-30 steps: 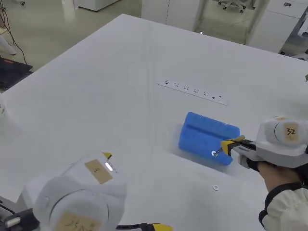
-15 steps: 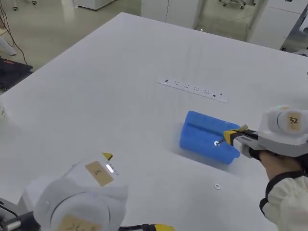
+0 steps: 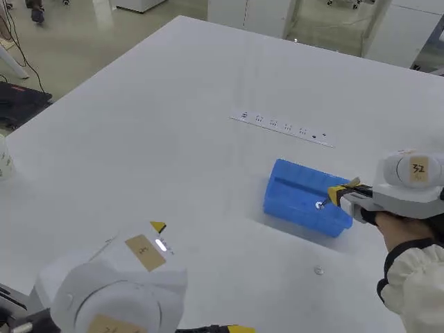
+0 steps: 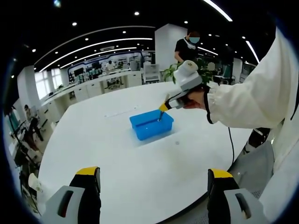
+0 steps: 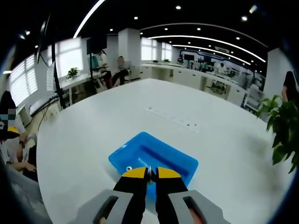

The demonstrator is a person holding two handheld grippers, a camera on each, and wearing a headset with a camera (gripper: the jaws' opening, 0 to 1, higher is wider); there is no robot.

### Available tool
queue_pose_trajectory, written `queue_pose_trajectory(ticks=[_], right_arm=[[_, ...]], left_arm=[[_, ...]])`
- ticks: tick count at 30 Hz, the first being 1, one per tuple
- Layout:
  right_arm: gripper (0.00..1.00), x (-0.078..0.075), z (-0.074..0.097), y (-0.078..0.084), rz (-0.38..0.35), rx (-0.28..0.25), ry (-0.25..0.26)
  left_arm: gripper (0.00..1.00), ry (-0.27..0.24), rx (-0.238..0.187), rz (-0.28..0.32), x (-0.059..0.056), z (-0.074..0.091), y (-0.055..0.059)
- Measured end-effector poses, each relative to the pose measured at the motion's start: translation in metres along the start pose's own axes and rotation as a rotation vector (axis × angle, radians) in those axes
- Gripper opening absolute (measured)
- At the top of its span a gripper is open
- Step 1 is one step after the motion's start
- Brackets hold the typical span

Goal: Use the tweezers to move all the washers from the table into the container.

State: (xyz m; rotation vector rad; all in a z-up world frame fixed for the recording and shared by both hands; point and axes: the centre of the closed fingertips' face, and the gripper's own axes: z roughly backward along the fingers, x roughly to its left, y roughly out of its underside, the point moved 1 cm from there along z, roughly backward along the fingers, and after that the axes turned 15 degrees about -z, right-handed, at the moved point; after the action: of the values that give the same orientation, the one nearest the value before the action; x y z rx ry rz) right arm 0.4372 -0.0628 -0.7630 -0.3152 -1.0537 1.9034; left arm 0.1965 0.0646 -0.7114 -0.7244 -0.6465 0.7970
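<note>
1. Far left, the left gripper (image 4: 154, 177) hangs low over the table (image 3: 173, 139) with its jaws spread wide and nothing between them.
2. Centre-right, the blue container (image 3: 291, 198) sits on the table, with a power strip (image 3: 281, 128) on its far side.
3. Over it, the right gripper (image 3: 345, 193) is clenched on the tweezers (image 3: 327, 200). At their tip a washer (image 3: 320, 205) gleams above the blue floor; I judge it pinched, not yet dropped.
4. The step in hand looks like the drop. I'd lower the tip well inside the walls, then ease the squeeze gently with no flick, so the washer lands flat and doesn't hop the rim.
5. Further right and nearer us, a spare washer (image 3: 318, 270) lies on the table beside the container, so there's work left.
6. The views compared:
   - The head view lays out the spare washer's spot plainly.
   - The right gripper view shows the two jaws pressed together around the tweezers, and the washer just left of them against the blue.
   - The left gripper view gives a side-on look, with the tweezers slanting down toward the container's open top. That helps in judging the height.
</note>
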Motion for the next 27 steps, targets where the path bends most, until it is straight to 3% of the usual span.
queue_pose_trajectory(ticks=[15,27], right_arm=[[0.02,-0.009,-0.021,0.018,0.01,0.074,0.009],[0.03,-0.011,-0.031,0.027,-0.008,0.109,0.004]], left_arm=[[0.98,0.003,-0.001,0.005,0.001,-0.004,-0.002],[0.98,0.002,0.022,0.015,0.001,-0.006,0.005]])
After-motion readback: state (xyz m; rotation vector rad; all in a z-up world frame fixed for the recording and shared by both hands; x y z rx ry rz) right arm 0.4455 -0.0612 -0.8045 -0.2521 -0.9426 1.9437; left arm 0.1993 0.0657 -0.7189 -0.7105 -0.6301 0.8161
